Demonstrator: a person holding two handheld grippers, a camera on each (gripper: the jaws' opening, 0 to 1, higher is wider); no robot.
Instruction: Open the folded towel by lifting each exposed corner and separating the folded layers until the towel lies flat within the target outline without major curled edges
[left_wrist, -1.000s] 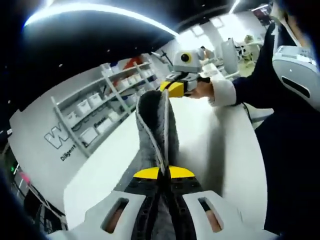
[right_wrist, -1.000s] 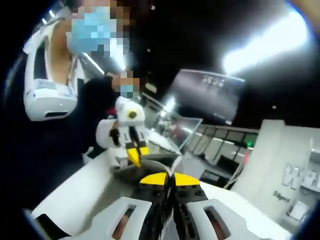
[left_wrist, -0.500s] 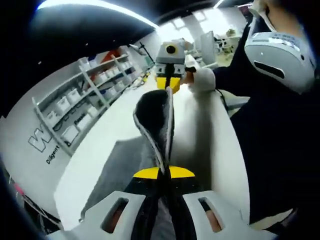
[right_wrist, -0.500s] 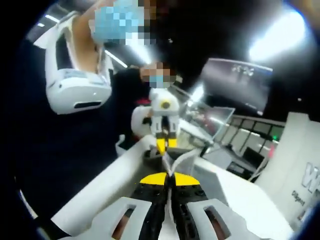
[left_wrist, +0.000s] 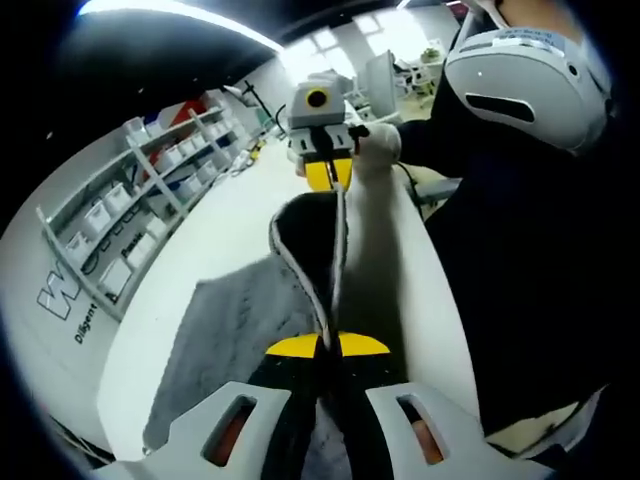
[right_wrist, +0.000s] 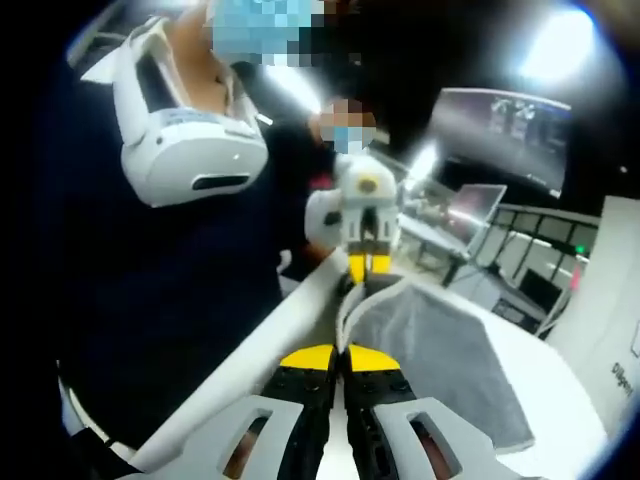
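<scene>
A grey towel (left_wrist: 235, 330) hangs from both grippers over the white table (left_wrist: 200, 250). In the left gripper view my left gripper (left_wrist: 327, 345) is shut on one towel corner, and the pinched edge (left_wrist: 318, 235) rises from its jaws toward the right gripper (left_wrist: 322, 172), shut on the far corner. In the right gripper view my right gripper (right_wrist: 338, 352) is shut on the towel's edge, the grey cloth (right_wrist: 435, 360) spreads down to the right onto the table (right_wrist: 250, 365), and the left gripper (right_wrist: 362, 268) holds the opposite corner.
White shelving with storage boxes (left_wrist: 140, 190) stands along the wall beyond the table. A person in dark clothes (left_wrist: 520, 260) stands close at the table's edge, with a white headset (left_wrist: 520, 75) hanging at the chest. Desks and monitors (right_wrist: 470, 215) fill the background.
Both grippers have lowered toward the table with the towel stretched between them. More of the grey cloth now lies spread on the table surface.
</scene>
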